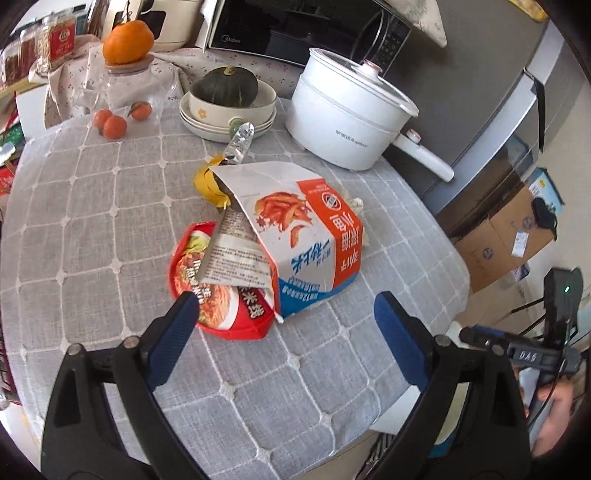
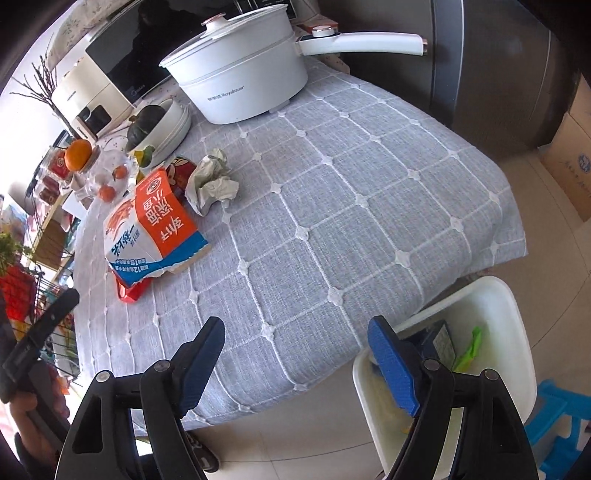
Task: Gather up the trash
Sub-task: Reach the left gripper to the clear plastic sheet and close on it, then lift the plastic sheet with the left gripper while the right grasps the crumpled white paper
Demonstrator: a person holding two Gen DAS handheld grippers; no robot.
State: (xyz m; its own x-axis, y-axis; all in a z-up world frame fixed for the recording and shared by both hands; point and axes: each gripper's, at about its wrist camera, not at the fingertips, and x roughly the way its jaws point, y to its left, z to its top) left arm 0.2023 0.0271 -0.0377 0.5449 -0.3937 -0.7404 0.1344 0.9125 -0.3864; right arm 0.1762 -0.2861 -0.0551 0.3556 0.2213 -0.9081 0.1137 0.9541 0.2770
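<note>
A torn white, orange and blue food box point(image 1: 295, 236) lies on the grey checked tablecloth point(image 1: 110, 229), partly over a red noodle cup lid point(image 1: 221, 310). A yellow wrapper point(image 1: 207, 184) and a foil wrapper point(image 1: 240, 142) lie behind the box. My left gripper point(image 1: 284, 314) is open just in front of the lid and box, holding nothing. In the right wrist view the box point(image 2: 155, 221) lies beside crumpled paper point(image 2: 210, 181). My right gripper point(image 2: 295, 328) is open and empty over the table's near edge, next to a white bin point(image 2: 509, 314) that holds some trash.
A white electric pot point(image 1: 343, 110) stands at the back with its handle sticking out. Stacked bowls point(image 1: 229, 110) hold a green squash, with tangerines point(image 1: 110, 123) nearby. A microwave point(image 1: 295, 29), a grey fridge point(image 2: 498, 74), cardboard boxes point(image 1: 506, 236) and a blue stool point(image 2: 554, 413) surround the table.
</note>
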